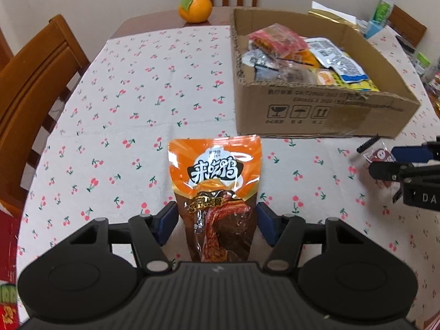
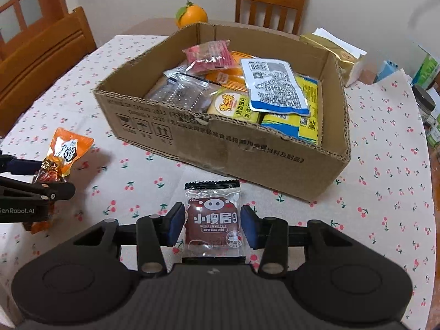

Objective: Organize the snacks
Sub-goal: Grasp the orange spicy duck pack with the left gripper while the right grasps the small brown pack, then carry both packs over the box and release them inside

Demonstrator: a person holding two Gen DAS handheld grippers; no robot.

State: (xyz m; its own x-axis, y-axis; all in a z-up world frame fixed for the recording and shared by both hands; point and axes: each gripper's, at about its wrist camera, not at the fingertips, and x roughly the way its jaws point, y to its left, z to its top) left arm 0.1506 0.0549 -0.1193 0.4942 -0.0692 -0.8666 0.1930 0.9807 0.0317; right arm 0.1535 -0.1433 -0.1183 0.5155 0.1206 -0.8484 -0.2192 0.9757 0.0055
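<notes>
Both claws clamped: left gripper (image 1: 217, 221) on orange pouch (image 1: 217, 189), right gripper (image 2: 212, 227) on pork packet (image 2: 212, 220), bare tablecloth (image 1: 132, 104) left of snack-filled box (image 2: 192, 137).

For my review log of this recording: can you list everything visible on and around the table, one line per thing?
orange duck snack pouch: 1, orange and brown, between the left tool's pads
pork jerky packet: 1, clear with dark red, between the right tool's pads
cardboard box: 1, brown, on the table beyond both tools
snack packets in box: several, mixed red, yellow, white and silver
orange fruit: 1, orange with green leaf, far table edge
tablecloth: 1, white with cherry print
wooden chairs: at least 3, brown, around table
gold packet: 1, behind the box
left tool: black, blue pads
right tool: black, blue pads
</notes>
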